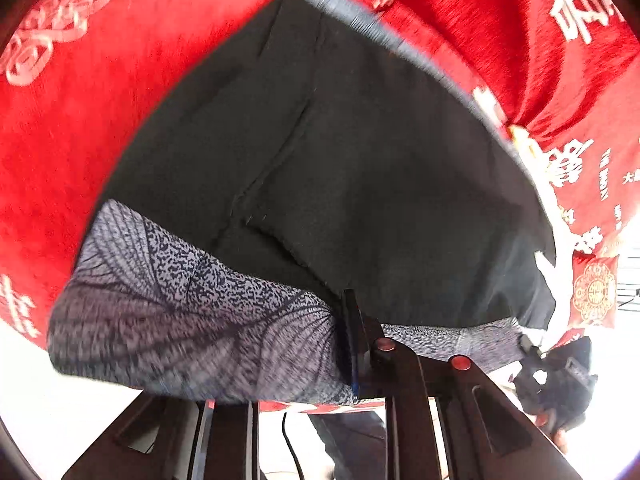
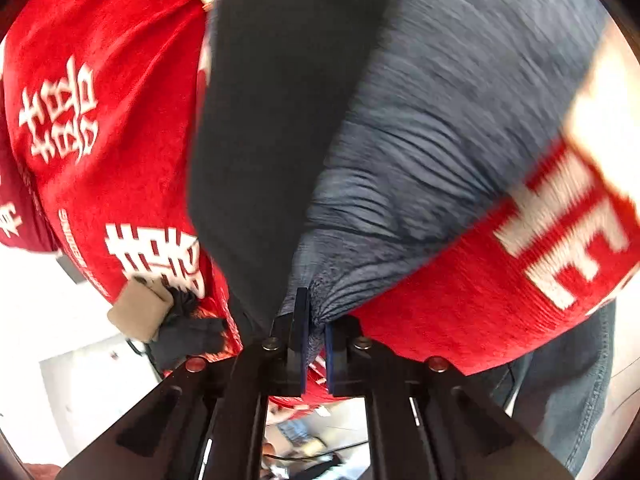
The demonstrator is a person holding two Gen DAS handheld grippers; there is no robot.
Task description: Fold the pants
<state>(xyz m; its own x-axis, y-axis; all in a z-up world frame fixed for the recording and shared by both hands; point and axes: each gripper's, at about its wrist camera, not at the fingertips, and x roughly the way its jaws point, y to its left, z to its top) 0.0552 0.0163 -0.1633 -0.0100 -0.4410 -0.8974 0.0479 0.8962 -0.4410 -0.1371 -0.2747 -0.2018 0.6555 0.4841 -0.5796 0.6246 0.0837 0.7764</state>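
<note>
One pair of pants — dark, patterned grey cuffs — on the red cloth; we've both grippers clamped on fabric.

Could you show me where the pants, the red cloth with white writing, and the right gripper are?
pants (image 1: 360,160): left wrist view, on the dark flat middle panel.
red cloth (image 1: 120,100): left wrist view, on a bare red patch left of the pants.
right gripper (image 2: 316,332): right wrist view, between its fingers, pinching the grey waistband.

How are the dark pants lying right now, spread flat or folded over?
Not flat: the dark pants with grey patterned lining are doubled over, lining showing at the edge, pinched by both the left claw and right claw.
</note>
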